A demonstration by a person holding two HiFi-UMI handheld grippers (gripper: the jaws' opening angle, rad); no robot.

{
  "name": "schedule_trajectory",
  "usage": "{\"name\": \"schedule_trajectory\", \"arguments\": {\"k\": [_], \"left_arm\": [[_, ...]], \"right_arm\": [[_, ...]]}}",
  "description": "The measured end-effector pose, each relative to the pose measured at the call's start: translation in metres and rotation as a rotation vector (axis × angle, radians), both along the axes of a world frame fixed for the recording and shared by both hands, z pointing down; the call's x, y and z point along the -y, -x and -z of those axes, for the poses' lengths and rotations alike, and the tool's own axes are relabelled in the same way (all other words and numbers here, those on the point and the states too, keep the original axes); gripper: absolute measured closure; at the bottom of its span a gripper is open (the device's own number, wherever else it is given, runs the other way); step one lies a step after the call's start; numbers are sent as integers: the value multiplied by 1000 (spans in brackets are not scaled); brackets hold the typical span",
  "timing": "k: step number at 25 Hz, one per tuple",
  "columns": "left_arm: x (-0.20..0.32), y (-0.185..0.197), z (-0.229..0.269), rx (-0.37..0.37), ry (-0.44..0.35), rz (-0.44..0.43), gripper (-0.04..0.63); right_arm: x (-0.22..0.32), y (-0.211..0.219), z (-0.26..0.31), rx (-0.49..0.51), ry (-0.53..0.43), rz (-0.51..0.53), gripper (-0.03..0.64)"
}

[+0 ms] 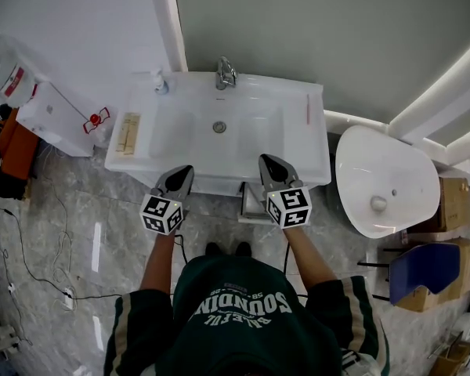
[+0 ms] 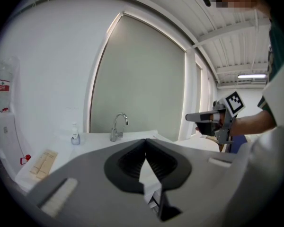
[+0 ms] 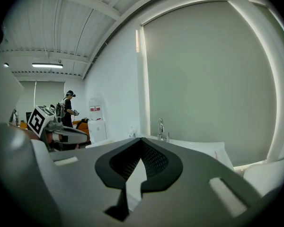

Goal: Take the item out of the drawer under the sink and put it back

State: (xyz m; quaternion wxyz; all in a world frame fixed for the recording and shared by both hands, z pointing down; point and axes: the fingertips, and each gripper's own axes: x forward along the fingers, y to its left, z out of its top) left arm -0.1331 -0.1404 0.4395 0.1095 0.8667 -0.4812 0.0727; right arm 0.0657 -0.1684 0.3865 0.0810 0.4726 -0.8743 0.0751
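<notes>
We stand at the sink (image 1: 298, 108), left gripper (image 1: 186, 171) and right gripper (image 1: 265, 160) both pressed together and empty, near its front edge. The item is unseen, presumably in the hidden drawer beneath; taking it out looks not yet begun.

The sink (image 1: 188, 131) covered the cabinet beneath it, so the drawer and its contents were out of sight. The bottle (image 1: 161, 83) by the faucet (image 1: 225, 73) was too small to identify, and the cardboard boxes (image 1: 454, 202) were cut by the right edge.
</notes>
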Motion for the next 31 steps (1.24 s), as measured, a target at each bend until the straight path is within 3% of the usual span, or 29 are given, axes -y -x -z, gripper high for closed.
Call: {"name": "schedule_trajectory", "arguments": {"k": [31], "left_arm": [[-7,-3,-12,-8,30,-8,545]], "right_arm": [[-10,6,-13,-31,12,4,615]]}}
